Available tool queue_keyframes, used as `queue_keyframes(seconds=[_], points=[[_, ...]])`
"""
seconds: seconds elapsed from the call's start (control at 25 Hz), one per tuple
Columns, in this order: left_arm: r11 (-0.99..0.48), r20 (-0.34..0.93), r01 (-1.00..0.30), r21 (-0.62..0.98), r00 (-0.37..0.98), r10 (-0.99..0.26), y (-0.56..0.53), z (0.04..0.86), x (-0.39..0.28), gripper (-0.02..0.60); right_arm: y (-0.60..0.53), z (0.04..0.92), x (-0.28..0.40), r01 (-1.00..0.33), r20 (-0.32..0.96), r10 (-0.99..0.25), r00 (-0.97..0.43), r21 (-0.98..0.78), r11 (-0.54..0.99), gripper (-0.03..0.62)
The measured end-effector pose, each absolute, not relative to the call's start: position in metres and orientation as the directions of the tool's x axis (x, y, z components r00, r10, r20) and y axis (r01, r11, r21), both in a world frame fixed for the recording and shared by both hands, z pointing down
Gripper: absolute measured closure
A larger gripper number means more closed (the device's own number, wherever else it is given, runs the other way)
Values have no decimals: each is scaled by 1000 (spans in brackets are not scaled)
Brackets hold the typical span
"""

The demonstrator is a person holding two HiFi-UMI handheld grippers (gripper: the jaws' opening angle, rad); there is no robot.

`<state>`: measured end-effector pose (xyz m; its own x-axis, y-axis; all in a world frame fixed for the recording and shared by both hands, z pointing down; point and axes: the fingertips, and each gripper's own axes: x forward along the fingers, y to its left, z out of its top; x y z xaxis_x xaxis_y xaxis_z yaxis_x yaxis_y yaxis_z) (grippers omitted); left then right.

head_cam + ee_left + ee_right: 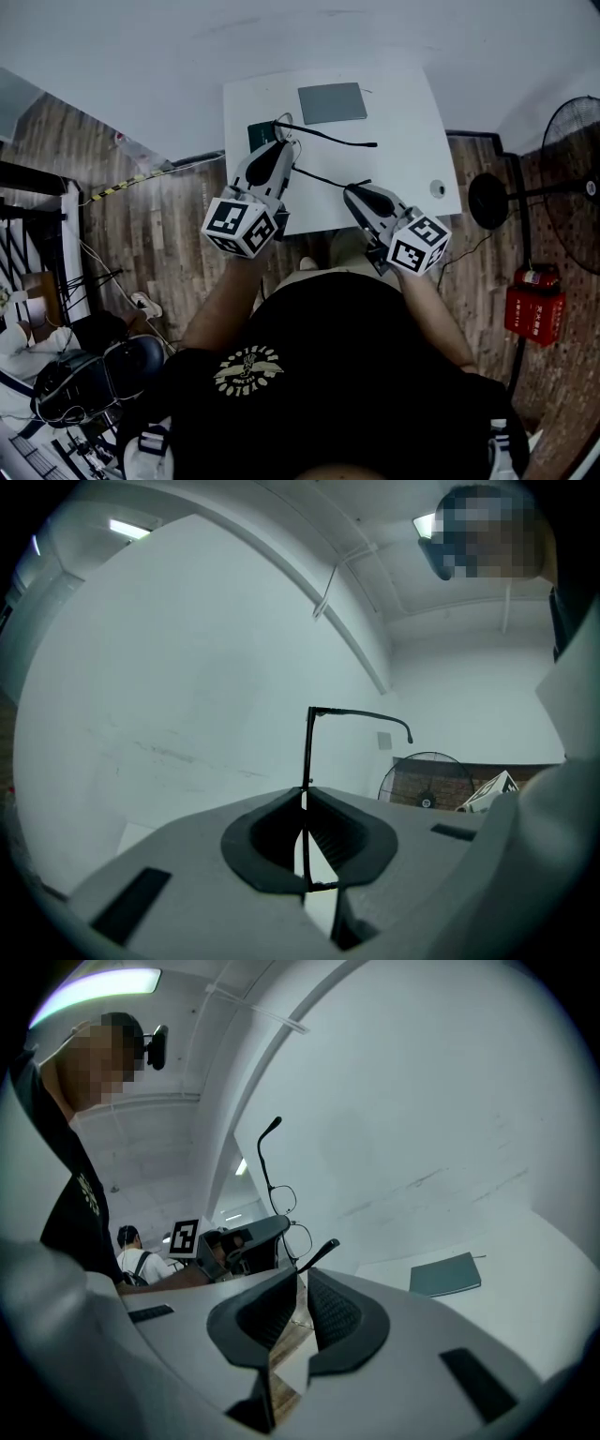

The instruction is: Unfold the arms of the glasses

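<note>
We see a white counter [403, 141] standing on a wood-plank floor [159, 225]. On it, toward 12 o'clock, a flat grey-green pad [332, 103] lies square to the far edge. At about 10 o'clock there is a small dark green thing [260, 134], partly covered from our view, so we cannot tell what it is. Near the 4 o'clock corner a small round fitting [437, 188] sits in the top. From the right gripper view we see the same pad [445, 1275] lying flat on the counter [525, 1269].

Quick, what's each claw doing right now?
Left claw: closed on the glasses frame.
Right claw: slightly open; the glasses arm tip sits at it, apparently not pinched.
</note>
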<state>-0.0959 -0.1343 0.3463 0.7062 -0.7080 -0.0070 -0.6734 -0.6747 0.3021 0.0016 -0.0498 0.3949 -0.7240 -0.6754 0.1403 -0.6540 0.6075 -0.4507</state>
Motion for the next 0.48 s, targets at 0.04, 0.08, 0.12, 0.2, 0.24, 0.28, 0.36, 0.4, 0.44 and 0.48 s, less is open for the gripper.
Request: queue_keyframes(seconds=[0.04,0.08,0.12,0.2,0.24,0.28,0.36,0.4,0.44,0.48], points=[[-673,-7,-677,297,704,-711,-134,346,-97,560,-48,396,1,-663,152,-675,-722,-430,612,550],[-671,-8,-681,295,700,-714,-133,346,-98,560,-47,396,1,-672,162,-676,-719,-410,617,524],[-667,-9,-685,292,696,-718,-132,346,-101,560,-45,396,1,-681,170,-679,-715,-392,619,509],[-659,-9,-697,282,685,-728,-131,345,-106,560,-44,396,4,-700,183,-689,-701,-363,616,499],[-654,-8,-704,276,679,-734,-131,344,-109,560,-45,396,7,-710,190,-696,-692,-348,612,497],[-648,-8,-712,271,672,-741,-131,344,-113,560,-46,396,10,-721,196,-703,-683,-332,608,496],[-635,-9,-727,262,656,-755,-130,343,-121,560,-46,395,16,-743,207,-719,-663,-295,601,493],[-628,-10,-733,262,648,-761,-130,342,-125,560,-47,394,19,-755,214,-728,-651,-275,595,493],[-622,-12,-737,263,642,-766,-130,342,-129,560,-47,394,23,-768,222,-737,-638,-255,587,494],[-617,-14,-741,263,637,-771,-129,342,-133,560,-48,395,27,-782,233,-747,-622,-232,579,494]])
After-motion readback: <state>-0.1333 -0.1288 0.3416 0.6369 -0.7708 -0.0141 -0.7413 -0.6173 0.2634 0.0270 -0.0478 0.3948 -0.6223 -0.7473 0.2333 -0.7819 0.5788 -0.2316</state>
